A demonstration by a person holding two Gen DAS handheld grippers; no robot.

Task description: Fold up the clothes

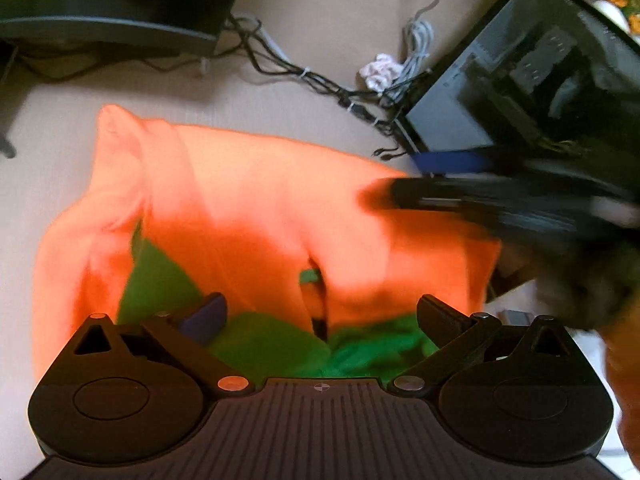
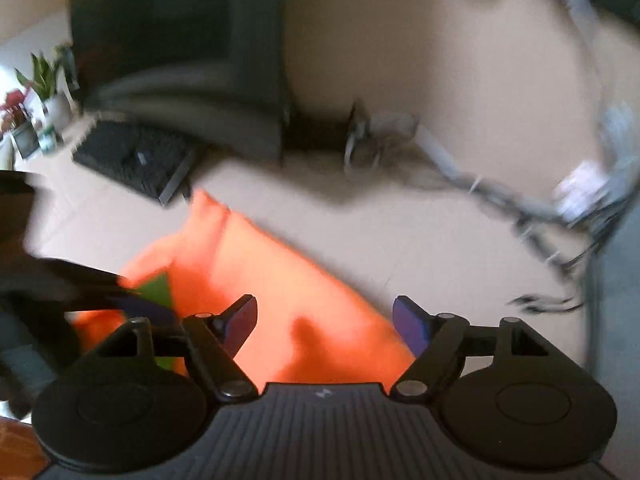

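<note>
Closest under the left tool (image 1: 322, 312), whose jaws stand wide apart and press on nothing, lies a crumpled green cloth lining (image 1: 272, 348), and over it the bright orange soft-fabric garment (image 1: 248, 208) spreads across the pale bench (image 1: 48, 128), its folded edge running away from the tool toward a raised corner at the far left. The right tool (image 2: 324, 320) is open as well, its blue-padded jaws apart with only the orange fabric lying beneath them, not pinched; in the left wrist view it shows as a dark blur reaching in over the garment's right side. Beyond the garment, well ahead of both tools, run tangled black cables (image 1: 304, 76), a grey cable bundle (image 1: 418, 44) and a black open-sided computer case (image 1: 532, 80). With neither tool holding the cloth, the fold may slump open or wrinkle; the green lining bunched near the left tool could get caught in the next pinch, giving an uneven fold. A sweep too far forward could snag the cables.
</note>
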